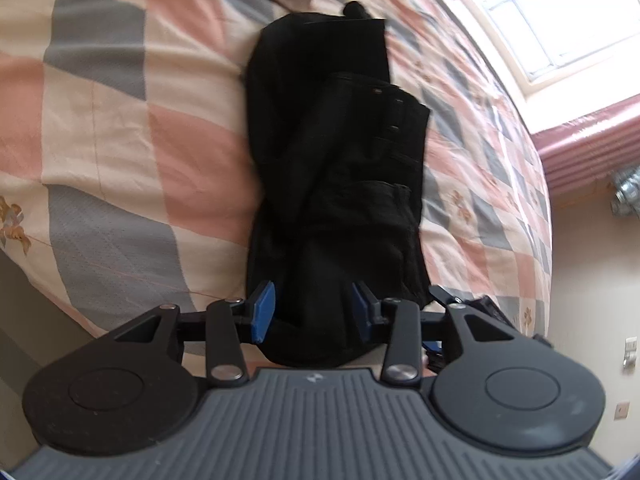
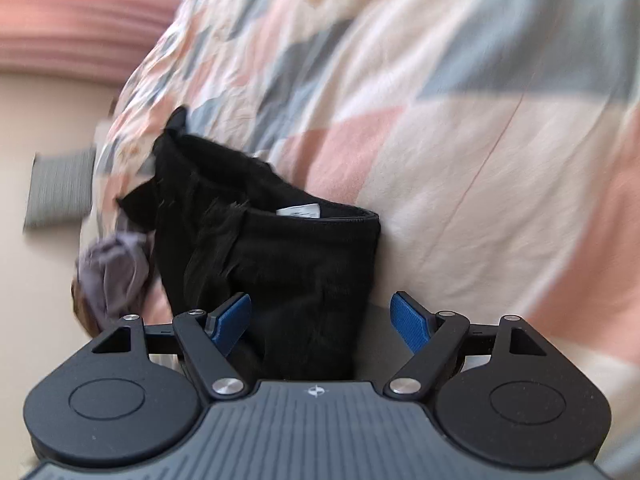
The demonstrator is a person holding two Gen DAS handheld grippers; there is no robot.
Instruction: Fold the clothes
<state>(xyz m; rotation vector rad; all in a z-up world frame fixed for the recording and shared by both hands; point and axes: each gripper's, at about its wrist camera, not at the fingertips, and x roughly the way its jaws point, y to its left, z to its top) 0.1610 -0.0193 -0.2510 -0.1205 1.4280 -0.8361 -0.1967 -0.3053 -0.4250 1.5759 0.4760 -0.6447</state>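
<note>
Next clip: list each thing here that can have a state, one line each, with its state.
Black trousers: folded into a long bundle, lying on the bed.
Left gripper: open, fingers either side of the bundle's near end.
Right gripper: open, trousers' edge between its fingers.
Purple garment: crumpled, unfolded, at the bed's edge.
Bedspread: spread out, slightly wrinkled.

Daylight floods in from a blown-out window (image 1: pixel 560 20). The right wrist view is motion-blurred; fisheye bends both views' edges, and the black clothes (image 1: pixel 336 168) lose detail.
</note>
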